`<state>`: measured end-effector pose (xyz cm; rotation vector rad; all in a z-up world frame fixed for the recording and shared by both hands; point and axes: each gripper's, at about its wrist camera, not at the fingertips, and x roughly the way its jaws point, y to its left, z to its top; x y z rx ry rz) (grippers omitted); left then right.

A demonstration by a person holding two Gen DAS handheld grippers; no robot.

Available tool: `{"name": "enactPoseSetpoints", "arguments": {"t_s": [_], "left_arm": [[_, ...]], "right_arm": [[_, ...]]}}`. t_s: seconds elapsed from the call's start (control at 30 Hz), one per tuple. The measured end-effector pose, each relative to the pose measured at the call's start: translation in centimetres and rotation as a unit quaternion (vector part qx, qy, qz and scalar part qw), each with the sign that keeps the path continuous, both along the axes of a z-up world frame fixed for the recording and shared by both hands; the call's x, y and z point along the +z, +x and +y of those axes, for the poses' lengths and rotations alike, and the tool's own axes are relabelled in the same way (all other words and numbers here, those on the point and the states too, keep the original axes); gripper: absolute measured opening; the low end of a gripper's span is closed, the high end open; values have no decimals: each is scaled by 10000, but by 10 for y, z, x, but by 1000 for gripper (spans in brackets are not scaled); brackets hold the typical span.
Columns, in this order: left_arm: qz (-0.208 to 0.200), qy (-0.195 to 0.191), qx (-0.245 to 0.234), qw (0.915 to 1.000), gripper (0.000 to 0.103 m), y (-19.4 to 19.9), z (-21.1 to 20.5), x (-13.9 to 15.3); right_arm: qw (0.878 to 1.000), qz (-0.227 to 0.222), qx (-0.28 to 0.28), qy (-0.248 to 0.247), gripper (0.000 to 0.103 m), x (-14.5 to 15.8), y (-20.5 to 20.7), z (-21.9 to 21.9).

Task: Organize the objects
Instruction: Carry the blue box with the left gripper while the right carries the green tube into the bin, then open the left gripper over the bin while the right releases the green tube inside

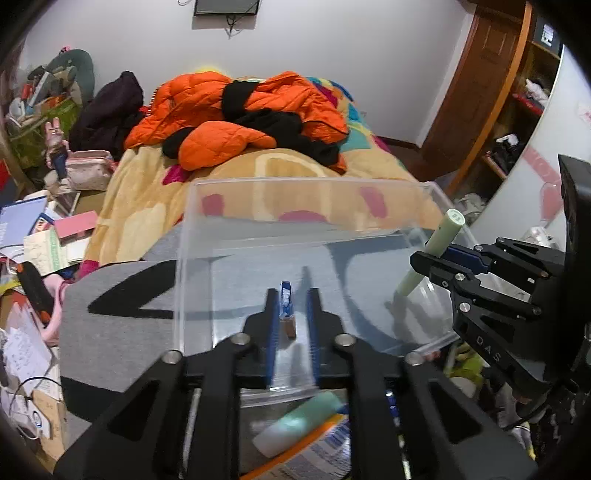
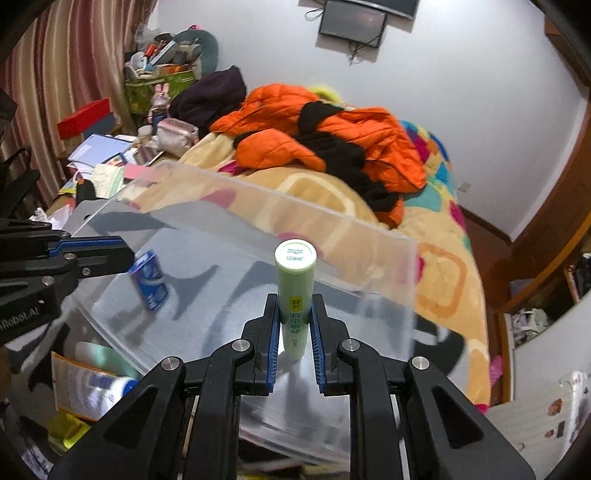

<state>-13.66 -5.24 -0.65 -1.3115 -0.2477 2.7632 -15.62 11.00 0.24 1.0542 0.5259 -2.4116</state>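
Both grippers hang over the clear bin (image 1: 295,236) on the bed so stuff lands inside: the left gripper (image 1: 292,310) has its jaws slightly apart around a small blue box (image 1: 286,301), apparently letting go, while the right gripper (image 2: 295,317) has its jaws clamped on the green tube (image 2: 295,291).

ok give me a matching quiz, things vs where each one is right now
Things:
1 tube
2 packet
3 jacket
4 screen

Places:
a loose at the left claw tips
b on the wall
c clamped in the right claw
d on the bed

Pairs: 1-c, 2-a, 3-d, 4-b
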Motion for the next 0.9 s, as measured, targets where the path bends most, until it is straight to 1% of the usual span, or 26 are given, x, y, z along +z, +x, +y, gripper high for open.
{"name": "enactPoseSetpoints", "arguments": {"t_s": [0.03,0.1,0.13,0.2,0.33,0.37,0.43,0.5,0.67,0.73,0.8,0.83,0.9], "left_arm": [[-15,-31,24,10000,32,0,-1,-1],[-31,-71,71,9999,39,-1,-5,-3],[-37,-93,90,9999,42,-1,-6,-3],[-61,-96,106,9999,44,-1,-8,-5],[-81,7,69,9999,54,0,-13,-4],[-69,27,51,10000,55,2,-13,-2],[-4,-14,45,10000,64,6,-12,2],[101,-84,32,9999,68,11,-11,7],[244,-95,-60,9996,70,24,-9,21],[306,-83,-81,9995,75,31,-9,26],[374,-110,-91,9992,77,39,-9,31],[391,-128,-98,9991,78,42,-8,33],[394,-162,-118,9990,78,49,-5,35]], "right_arm": [[10000,-36,37,-4,14,-2,0,-3],[9998,-132,117,-22,15,-6,-2,-9],[9997,-176,167,-41,15,-7,-3,-12],[9995,-198,249,-47,15,-7,-1,-16],[9982,-414,415,-135,17,-8,-2,-23],[9976,-497,452,-162,19,-8,-3,-24],[9972,-548,472,-204,25,-8,-2,-24],[9972,-513,473,-264,32,-5,1,-22],[9969,-455,449,-453,36,7,10,-10],[9971,-411,395,-509,41,13,14,-3],[9972,-306,315,-608,49,21,21,8],[9973,-257,278,-637,51,24,24,11],[9974,-135,175,-686,59,31,31,21]]}}
